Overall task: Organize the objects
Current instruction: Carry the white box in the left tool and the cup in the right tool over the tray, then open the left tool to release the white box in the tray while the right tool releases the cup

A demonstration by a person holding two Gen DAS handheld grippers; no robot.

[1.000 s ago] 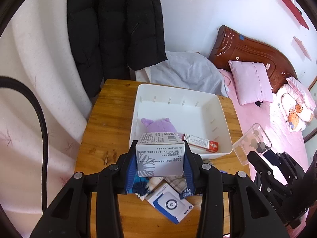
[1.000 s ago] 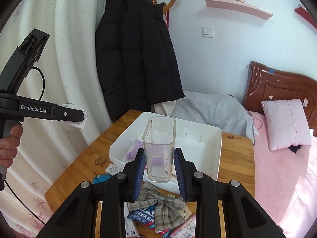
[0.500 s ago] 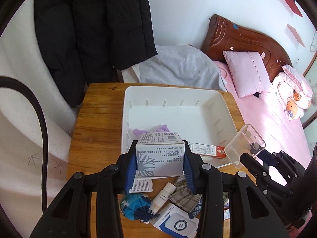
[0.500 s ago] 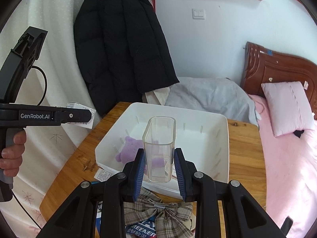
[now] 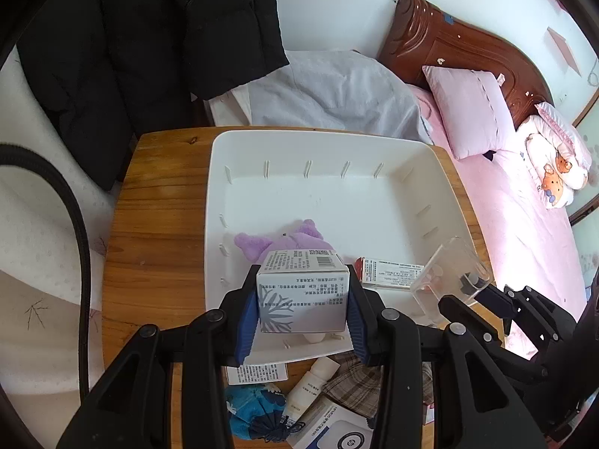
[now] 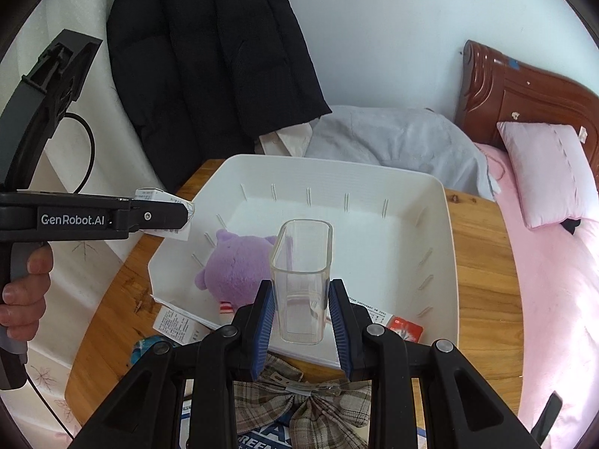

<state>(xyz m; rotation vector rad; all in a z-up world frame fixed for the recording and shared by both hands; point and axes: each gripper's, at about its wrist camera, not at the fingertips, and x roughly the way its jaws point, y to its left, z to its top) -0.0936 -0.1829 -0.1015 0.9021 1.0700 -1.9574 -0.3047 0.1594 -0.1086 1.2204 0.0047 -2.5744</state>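
Carrying is the step in hand: a printed box (image 5: 302, 295) is pinched by the left tool (image 5: 302, 323), a clear container (image 6: 301, 280) by the right tool (image 6: 301, 331), both above the white tray's (image 6: 447, 247) near edge ahead. Lowering and release inside are called for next.

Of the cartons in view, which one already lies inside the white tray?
The red-ended carton, flat at the tray's near edge; the snowflake carton is gripped above.

Black coat (image 6: 209, 60) on wall, pink pillow (image 5: 468, 108) against wooden headboard (image 5: 449, 41).
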